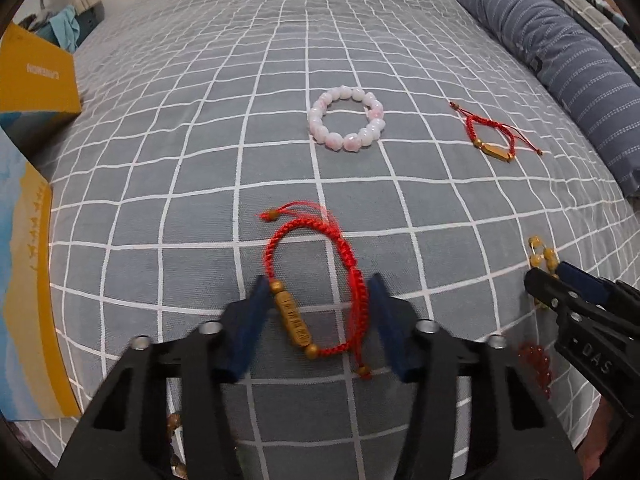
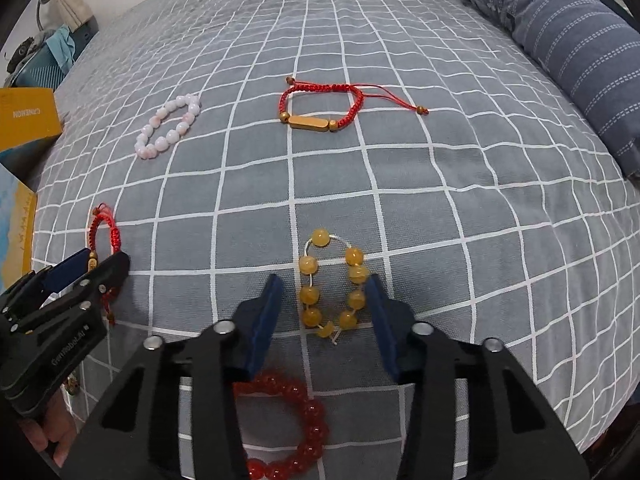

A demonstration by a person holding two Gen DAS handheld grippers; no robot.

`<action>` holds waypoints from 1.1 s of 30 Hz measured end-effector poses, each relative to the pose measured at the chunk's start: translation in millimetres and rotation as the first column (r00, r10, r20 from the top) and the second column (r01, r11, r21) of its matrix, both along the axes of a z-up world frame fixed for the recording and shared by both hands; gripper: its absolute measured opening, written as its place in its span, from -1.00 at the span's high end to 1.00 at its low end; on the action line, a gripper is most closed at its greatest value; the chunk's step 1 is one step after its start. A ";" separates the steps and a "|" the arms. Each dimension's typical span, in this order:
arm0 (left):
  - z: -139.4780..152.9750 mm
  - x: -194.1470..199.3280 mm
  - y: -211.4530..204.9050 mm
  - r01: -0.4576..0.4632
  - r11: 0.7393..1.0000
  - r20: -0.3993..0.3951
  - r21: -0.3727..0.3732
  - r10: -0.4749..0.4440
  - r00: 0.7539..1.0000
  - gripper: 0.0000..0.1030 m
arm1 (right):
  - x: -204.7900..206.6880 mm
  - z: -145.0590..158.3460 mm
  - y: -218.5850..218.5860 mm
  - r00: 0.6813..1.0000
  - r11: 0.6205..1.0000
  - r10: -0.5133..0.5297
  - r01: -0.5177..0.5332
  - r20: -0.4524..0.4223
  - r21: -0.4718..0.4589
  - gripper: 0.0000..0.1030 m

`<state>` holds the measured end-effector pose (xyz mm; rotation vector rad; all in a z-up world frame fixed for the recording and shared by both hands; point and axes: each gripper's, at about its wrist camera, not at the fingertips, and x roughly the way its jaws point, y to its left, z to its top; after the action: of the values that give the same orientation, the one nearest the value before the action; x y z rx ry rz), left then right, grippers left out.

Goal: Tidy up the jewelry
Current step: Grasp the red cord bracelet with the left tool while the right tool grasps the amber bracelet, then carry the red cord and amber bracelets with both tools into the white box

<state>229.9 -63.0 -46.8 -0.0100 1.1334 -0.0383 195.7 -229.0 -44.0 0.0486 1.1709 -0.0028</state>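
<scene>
Both grippers had jaws spread: left gripper (image 1: 318, 312) straddled the red braided bracelet (image 1: 316, 280) at lower centre, right gripper (image 2: 325, 312) the yellow bead bracelet (image 2: 334, 284).

Each open claw straddles one bracelet on the bedspread (image 1: 200, 128): left claw (image 1: 318, 312), right claw (image 2: 324, 308).

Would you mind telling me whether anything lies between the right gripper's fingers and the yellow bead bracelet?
Nothing visible does. The right gripper is open, and the yellow bead bracelet lies on the checked bedspread between its fingers. The red bead bracelet lies nearer the camera, behind the fingertips, not in the gap.
</scene>
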 end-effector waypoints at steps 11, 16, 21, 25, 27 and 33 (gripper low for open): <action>8.7 -6.5 3.9 0.014 0.999 0.008 -0.040 -0.014 1.000 0.79 | -0.2 2.0 -0.9 1.000 1.000 -0.021 0.021 0.007 0.009 0.73; 14.7 -9.0 6.0 0.014 0.999 0.020 -0.047 -0.013 1.000 0.79 | -0.7 4.2 -0.1 1.000 1.000 -0.022 0.022 0.017 0.005 0.73; 19.1 -10.2 7.8 0.014 0.999 0.028 -0.052 -0.013 1.000 0.79 | -1.3 7.2 -1.5 0.999 1.000 -0.023 0.023 0.028 0.008 0.73; 25.2 -13.1 8.4 0.018 0.998 0.046 -0.059 -0.015 0.999 0.79 | -5.9 16.2 -1.4 0.998 1.000 -0.023 0.022 0.052 0.020 0.73; 27.7 -14.0 8.7 0.019 0.998 0.052 -0.059 -0.016 0.999 0.79 | -7.3 19.5 -2.0 0.998 0.999 -0.022 0.021 0.060 0.024 0.73; 37.7 -18.4 8.5 0.022 0.998 0.078 -0.062 -0.018 0.997 0.79 | -11.1 29.0 0.6 0.996 1.000 -0.023 0.022 0.088 0.015 0.73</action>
<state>211.5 -54.5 -9.1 -0.0531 1.0546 -0.0917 184.6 -228.4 -15.1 0.0733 1.0816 -0.0125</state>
